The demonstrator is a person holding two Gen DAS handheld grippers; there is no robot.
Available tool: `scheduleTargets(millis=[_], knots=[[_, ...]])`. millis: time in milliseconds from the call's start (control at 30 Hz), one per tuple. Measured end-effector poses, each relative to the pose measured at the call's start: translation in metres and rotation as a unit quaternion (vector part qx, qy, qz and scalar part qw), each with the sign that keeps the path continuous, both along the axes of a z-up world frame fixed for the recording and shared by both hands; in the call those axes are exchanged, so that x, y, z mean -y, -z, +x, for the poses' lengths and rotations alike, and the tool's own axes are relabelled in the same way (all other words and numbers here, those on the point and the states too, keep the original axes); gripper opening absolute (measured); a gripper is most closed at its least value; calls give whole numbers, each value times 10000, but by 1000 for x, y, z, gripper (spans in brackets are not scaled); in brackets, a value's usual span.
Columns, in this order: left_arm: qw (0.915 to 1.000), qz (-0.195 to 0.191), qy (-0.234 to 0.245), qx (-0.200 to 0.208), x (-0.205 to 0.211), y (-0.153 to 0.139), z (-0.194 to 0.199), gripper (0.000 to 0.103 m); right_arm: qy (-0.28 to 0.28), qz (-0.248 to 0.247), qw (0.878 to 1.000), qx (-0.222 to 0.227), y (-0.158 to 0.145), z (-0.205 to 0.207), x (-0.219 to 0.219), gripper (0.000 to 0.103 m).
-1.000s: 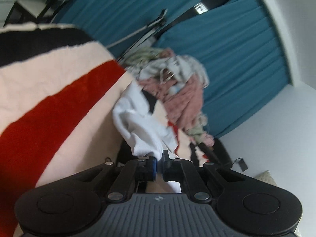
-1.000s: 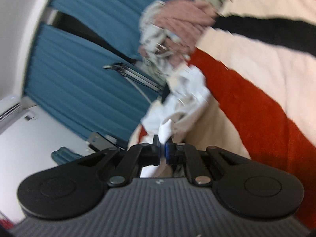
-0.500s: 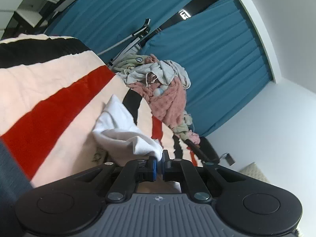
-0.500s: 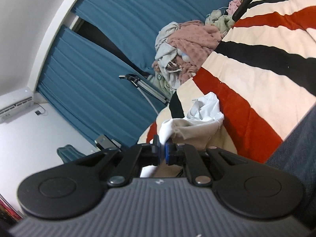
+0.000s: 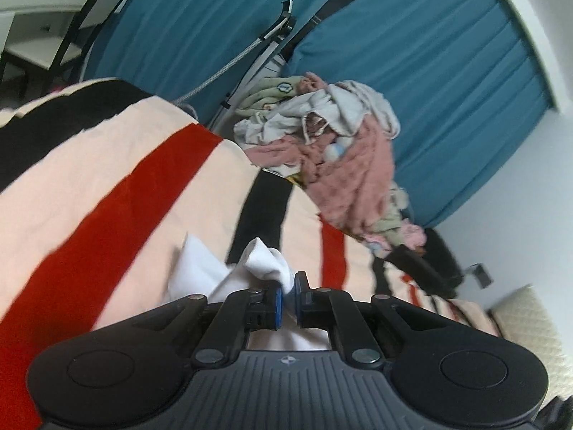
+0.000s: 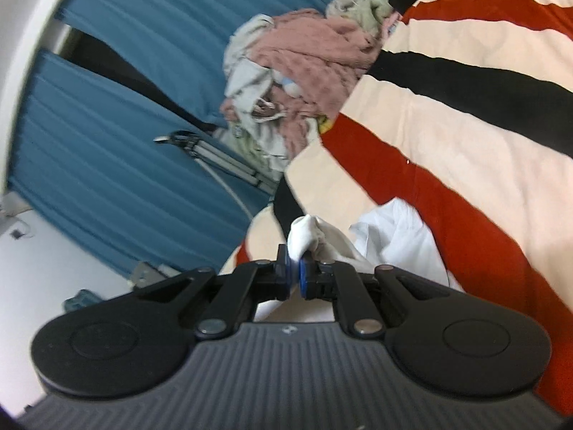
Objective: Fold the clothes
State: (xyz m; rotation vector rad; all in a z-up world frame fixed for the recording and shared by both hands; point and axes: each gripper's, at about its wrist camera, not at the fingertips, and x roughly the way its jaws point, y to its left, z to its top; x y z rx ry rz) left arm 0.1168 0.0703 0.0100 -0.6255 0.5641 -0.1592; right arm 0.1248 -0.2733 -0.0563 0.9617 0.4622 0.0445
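Left tool (image 5: 288, 288) clamped on white garment (image 5: 265, 261) over striped blanket (image 5: 107, 179).

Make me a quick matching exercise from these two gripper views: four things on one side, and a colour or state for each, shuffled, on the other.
Things:
1. left gripper
2. curtains
3. pile of unfolded clothes
4. striped blanket

States:
A. teal, hanging behind the bed
B. cream with red and black bands
C. shut on the white garment
D. heaped at the bed's far edge

Pairs: 1-C, 2-A, 3-D, 4-B
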Motion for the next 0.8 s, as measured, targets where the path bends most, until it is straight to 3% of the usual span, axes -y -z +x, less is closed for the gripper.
scheduleTargets(millis=[133, 233, 333, 400, 433, 467, 500, 533, 567, 700, 767, 800], knots=[[9998, 170, 119, 58, 5, 30, 40, 7, -116, -68, 9998, -111, 30, 37, 6, 8], [9997, 57, 250, 37, 3, 47, 64, 7, -200, 425, 9983, -347, 56, 56, 20, 8], [9985, 366, 380, 132, 6, 54, 79, 8, -493, 468, 9972, -306, 66, 72, 25, 10], [9970, 418, 623, 173, 7, 57, 84, 23, -778, 389, 9960, -208, 70, 83, 27, 12], [9959, 422, 771, 192, 7, 59, 87, 49, -950, 261, 9950, -163, 70, 87, 27, 18], [9946, 425, 919, 210, 8, 60, 89, 67, -1073, 208, 9940, -95, 69, 86, 25, 35], [9931, 456, 1052, 248, 9, 61, 90, 73, -1186, 175, 9928, -23, 67, 85, 24, 47], [9913, 517, 1169, 309, 11, 61, 88, 79, -1298, 141, 9914, 49, 66, 83, 22, 70], [9893, 577, 1286, 369, 13, 61, 86, 81, -1410, 108, 9899, 121, 64, 81, 20, 81], [9827, 1031, 1499, 358, 29, 70, 81, 82, -1836, -553, 9811, 255, 58, 77, 2, 80], [9804, 1349, 1417, 251, 37, 80, 88, 82, -1918, -1017, 9760, 187, 61, 81, -7, 65], [9792, 1510, 1342, 190, 39, 85, 93, 82, -1883, -1328, 9731, 71, 65, 85, -11, 64]])
